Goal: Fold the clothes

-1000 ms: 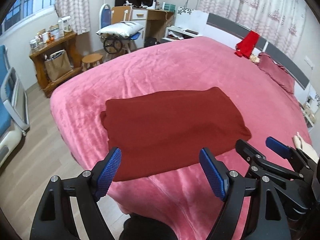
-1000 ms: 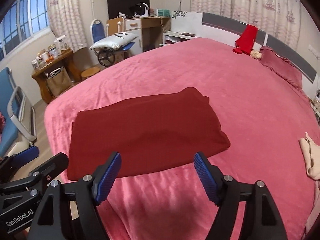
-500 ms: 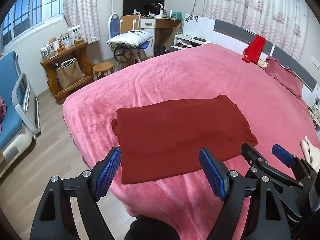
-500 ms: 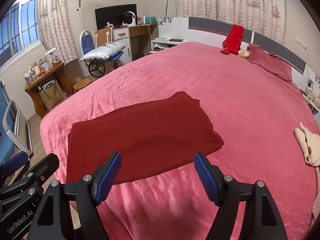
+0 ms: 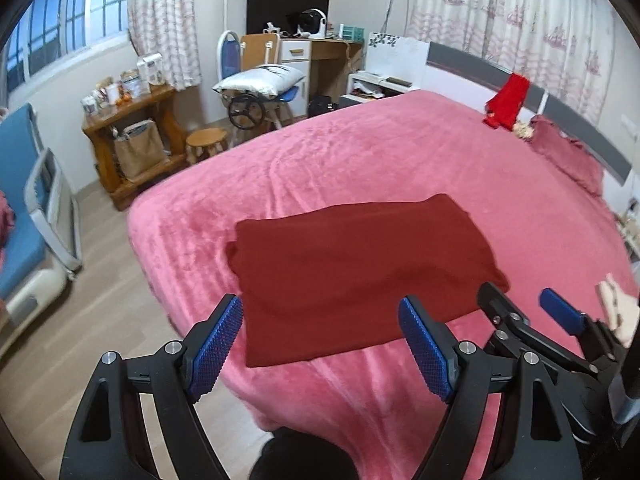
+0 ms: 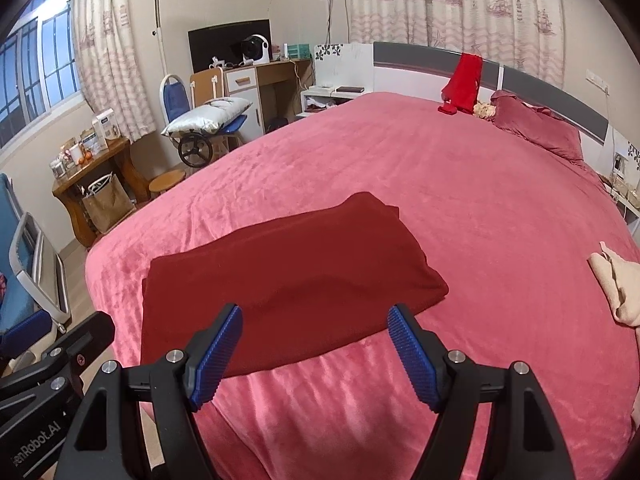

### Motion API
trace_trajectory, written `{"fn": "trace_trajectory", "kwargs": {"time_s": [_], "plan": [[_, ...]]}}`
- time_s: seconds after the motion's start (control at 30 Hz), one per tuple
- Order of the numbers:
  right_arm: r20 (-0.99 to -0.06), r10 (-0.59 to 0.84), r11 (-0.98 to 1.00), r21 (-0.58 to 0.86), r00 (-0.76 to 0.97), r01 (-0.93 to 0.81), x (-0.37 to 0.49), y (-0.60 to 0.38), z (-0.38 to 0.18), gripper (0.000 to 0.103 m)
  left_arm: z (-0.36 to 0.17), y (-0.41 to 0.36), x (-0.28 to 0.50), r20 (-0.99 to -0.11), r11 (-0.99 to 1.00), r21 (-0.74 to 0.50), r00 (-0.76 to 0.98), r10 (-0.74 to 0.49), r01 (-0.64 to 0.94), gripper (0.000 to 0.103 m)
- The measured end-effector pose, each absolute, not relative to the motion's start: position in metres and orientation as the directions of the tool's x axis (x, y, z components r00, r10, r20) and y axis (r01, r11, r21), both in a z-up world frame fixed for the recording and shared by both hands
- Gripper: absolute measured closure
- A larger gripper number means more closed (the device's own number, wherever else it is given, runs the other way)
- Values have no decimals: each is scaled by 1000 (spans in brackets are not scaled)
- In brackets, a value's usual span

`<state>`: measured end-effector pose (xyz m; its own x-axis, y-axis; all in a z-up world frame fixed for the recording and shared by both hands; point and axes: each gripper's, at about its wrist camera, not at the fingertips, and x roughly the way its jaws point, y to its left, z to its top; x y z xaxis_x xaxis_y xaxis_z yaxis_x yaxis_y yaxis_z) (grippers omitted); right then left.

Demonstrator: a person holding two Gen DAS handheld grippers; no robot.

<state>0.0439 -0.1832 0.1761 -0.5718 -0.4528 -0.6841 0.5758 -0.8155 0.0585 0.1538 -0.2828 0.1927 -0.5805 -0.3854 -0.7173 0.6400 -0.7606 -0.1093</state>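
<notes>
A dark red garment lies folded into a flat rectangle on the pink bed, near its front left corner. It also shows in the right wrist view. My left gripper is open and empty, held above the bed's front edge, short of the garment. My right gripper is open and empty, beside the left one. The right gripper also shows in the left wrist view. A beige garment lies crumpled at the bed's right edge.
A red cloth hangs on the headboard, with a pink pillow beside it. A wooden side table, stool, chair with a white pillow and desk stand beyond the bed's left side. A blue chair stands at far left.
Both grippers have drawn back and up from the folded garment, so it looks smaller and farther. Both stayed open. The garment has not moved.
</notes>
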Motion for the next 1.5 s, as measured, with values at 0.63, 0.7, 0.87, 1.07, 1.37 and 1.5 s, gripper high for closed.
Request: {"fn": "trace_trajectory", "kwargs": {"time_s": [0.63,0.7,0.87,1.07,1.37,1.5], "plan": [[-654,-478,-802,55,-586,594,50,-183,183,26,200,-277,163,-695,-755,-171,-621,-363,633,22],[-654,-481,-790,34,-584,612,54,-188,183,26,199,-278,164,-702,-751,-171,-614,-361,638,22],[-643,-483,-753,-41,-594,657,69,-201,181,26,197,-280,164,-719,-740,-171,-596,-357,650,22],[-655,-492,-755,-7,-574,655,66,-199,178,26,194,-283,165,-738,-730,-178,-580,-344,660,17],[-656,-490,-757,-6,-574,653,65,-195,177,26,183,-293,168,-758,-690,-270,-590,-278,672,17],[-655,-492,-755,-7,-574,655,65,-194,177,26,187,-291,168,-741,-698,-223,-583,-333,681,17]]}}
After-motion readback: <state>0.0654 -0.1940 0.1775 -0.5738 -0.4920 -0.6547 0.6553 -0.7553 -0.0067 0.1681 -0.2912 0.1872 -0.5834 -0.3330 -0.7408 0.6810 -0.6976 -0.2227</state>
